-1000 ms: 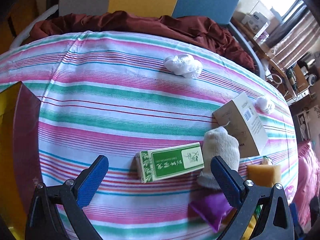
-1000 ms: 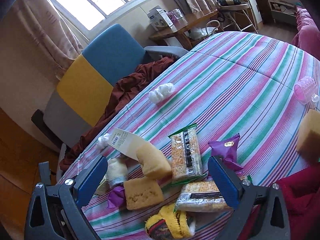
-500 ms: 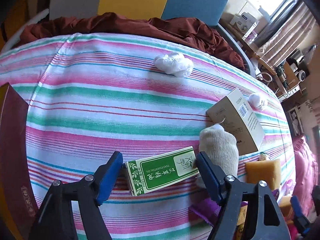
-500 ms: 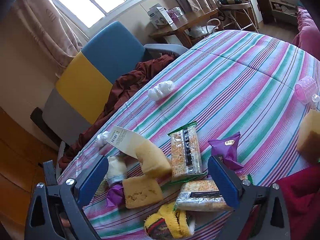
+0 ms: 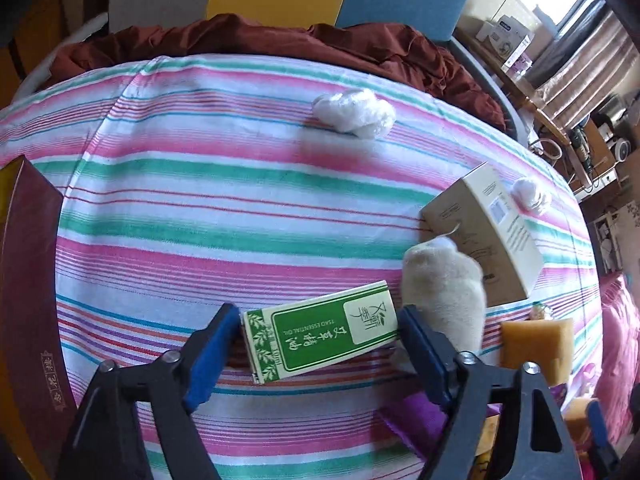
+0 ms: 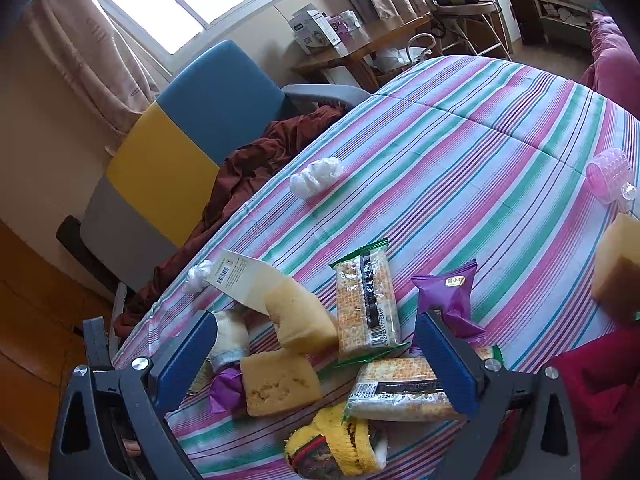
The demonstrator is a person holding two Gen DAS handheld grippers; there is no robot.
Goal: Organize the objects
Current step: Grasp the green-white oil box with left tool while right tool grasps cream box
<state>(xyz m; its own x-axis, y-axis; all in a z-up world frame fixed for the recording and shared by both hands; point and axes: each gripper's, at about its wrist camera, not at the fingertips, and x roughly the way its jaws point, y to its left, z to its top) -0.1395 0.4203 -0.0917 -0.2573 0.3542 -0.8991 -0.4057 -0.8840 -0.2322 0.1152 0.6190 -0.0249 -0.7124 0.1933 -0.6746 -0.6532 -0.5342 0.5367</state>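
Observation:
A green and white carton lies across the striped tablecloth between the blue pads of my left gripper. The pads sit against its two short ends while the jaws are opening slightly. A beige sock and a tan box are just right of it. My right gripper hangs open above a pile: two yellow sponges, two cracker packs, a purple packet and a yellow sock. Nothing is between its pads.
A white wad lies at the far side, a smaller one by the tan box. A dark red case stands at the left edge. A pink roller and another sponge sit right. A chair with red cloth is behind.
The left gripper's jaws came in from wide apart to the two ends of the green carton, and the gripper moved closer to it. The right gripper stayed put.

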